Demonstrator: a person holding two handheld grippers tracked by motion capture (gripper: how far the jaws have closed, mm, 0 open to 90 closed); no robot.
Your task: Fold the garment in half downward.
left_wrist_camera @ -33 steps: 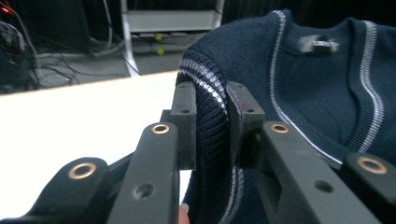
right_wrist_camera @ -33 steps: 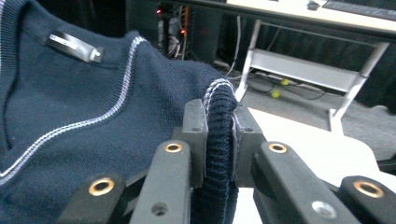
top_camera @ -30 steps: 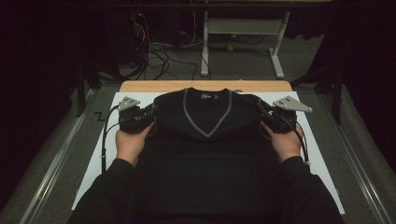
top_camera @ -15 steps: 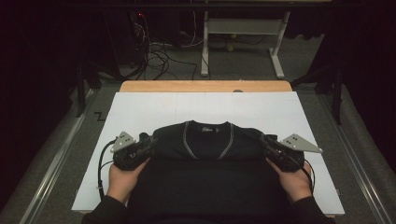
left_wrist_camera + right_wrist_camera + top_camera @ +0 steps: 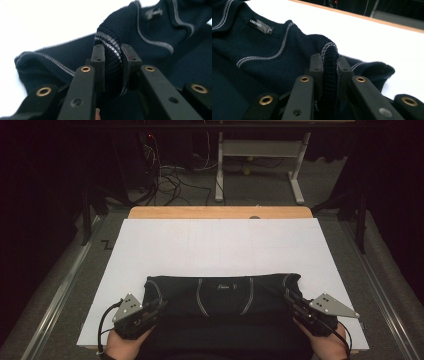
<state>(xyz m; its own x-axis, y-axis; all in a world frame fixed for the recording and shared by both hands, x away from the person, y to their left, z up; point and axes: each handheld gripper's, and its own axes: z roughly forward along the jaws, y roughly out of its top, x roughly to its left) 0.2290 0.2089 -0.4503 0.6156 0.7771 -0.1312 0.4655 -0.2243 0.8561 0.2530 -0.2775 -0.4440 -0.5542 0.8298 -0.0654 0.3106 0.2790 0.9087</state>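
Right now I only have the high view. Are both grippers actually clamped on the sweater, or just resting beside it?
Observer: Left gripper is clamped on a ribbed edge of the sweater, the one with grey stripes.
Operator: And the right?
Observer: Right gripper pinches a ribbed fold too, pads tight on both sides.
Operator: Anything readable on it?
Observer: The neck label faces up in the right gripper view and reads UMENG.

Dark navy sweater (image 5: 222, 295) with grey-striped trim, folded over across the near desk (image 5: 220, 245) edge, collar label facing up.
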